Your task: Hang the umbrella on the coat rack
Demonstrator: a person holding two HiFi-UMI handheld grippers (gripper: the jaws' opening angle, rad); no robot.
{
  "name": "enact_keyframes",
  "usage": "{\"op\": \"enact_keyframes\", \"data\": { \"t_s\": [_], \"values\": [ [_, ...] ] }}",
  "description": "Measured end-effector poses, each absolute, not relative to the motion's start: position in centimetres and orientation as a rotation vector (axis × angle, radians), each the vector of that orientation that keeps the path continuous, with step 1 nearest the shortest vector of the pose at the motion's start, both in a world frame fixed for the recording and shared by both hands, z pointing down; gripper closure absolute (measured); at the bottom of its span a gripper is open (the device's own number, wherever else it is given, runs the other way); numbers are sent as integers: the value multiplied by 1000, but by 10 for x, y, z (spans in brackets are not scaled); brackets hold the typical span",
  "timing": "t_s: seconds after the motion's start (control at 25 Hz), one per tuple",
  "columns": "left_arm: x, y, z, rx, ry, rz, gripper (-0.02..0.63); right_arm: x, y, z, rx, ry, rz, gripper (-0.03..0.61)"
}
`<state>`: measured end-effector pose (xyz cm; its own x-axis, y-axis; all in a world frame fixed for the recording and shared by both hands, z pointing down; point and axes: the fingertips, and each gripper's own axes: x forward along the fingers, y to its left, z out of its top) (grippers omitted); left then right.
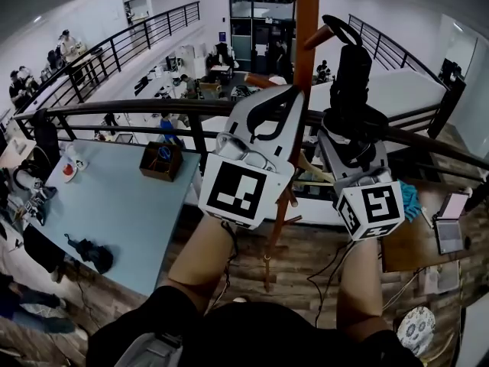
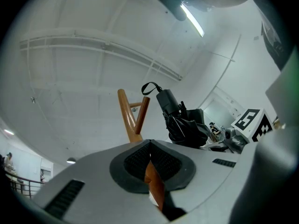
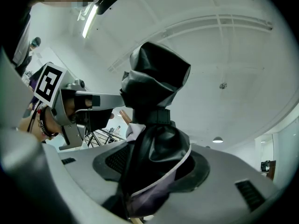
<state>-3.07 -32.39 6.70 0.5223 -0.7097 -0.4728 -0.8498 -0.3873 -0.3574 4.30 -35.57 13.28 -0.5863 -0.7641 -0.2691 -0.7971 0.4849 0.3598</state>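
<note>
right gripper view: right gripper (image 3: 156,164) is clamped on the umbrella (image 3: 156,78), with the folded black canopy pinched between its pads. left gripper (image 2: 150,164) is closed on the coat rack (image 2: 126,111) pole, at lower centre of frame. umbrella is held upright just right of the pole, strapped shut, wrist loop (image 2: 148,86) just above a peg (image 2: 144,107) tip. judged not yet hung: loop is to be dropped over the peg, then grip released.

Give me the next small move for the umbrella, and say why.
Probably ease the umbrella toward the coat rack so its strap loop drops over the peg. The right gripper holds it upright, the loop looks just beside the peg tip, not around it, and the left gripper clamps the coat rack.
</note>
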Motion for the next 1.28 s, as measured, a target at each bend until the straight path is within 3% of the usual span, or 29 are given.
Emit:
{"op": "enact_keyframes", "data": {
  "t_s": [1.28],
  "values": [
    [-32,-358,90,-2228,1293,223,603,41,-397,184,-1439,2784,488,347]
  ]
}}
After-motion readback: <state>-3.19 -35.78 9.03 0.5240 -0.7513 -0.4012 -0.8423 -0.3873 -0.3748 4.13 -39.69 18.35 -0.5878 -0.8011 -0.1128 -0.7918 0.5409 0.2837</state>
